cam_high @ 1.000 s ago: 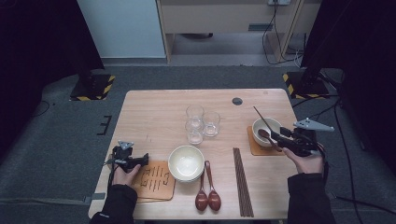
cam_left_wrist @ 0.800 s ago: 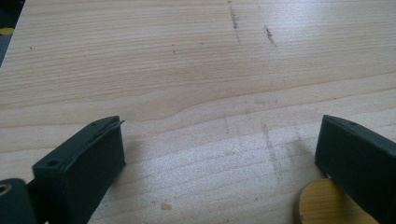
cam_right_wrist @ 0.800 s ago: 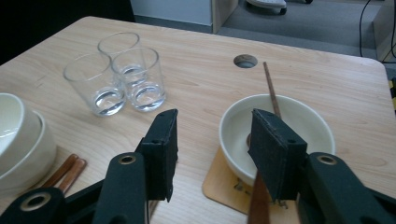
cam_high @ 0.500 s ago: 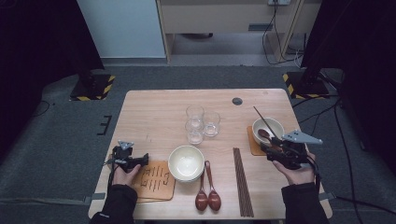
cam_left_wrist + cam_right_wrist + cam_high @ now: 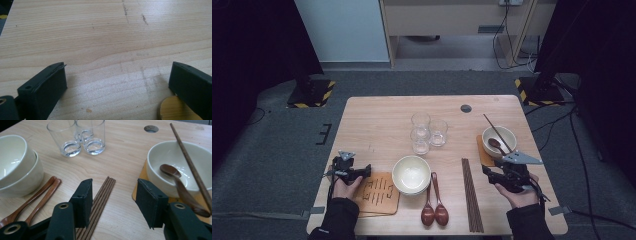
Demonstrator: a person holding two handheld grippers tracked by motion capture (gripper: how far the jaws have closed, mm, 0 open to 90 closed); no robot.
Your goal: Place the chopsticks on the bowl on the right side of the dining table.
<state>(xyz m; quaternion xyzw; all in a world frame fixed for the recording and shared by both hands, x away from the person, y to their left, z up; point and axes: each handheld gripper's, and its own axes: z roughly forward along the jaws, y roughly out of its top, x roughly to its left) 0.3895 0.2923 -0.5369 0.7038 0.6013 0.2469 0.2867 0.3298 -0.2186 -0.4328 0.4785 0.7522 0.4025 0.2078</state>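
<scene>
Right gripper view: our right gripper (image 5: 112, 202), jaws spread and just opening, hovers over chopsticks (image 5: 98, 202); right bowl (image 5: 160, 157) holds a spoon (image 5: 178, 183). Left gripper (image 5: 117, 87) gapes above bare table (image 5: 100, 37).

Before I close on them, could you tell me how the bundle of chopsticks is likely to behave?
The chopsticks look thin, rigid and smooth, so probably light but slippery. They lie loose side by side, so they may roll apart or scatter if the right gripper nudges them.

In the right gripper view the stacked bowls (image 5: 17, 167) run off the edge at nine o'clock, and the fingers (image 5: 83, 200) hide the near chopsticks' (image 5: 100, 197) ends.
</scene>
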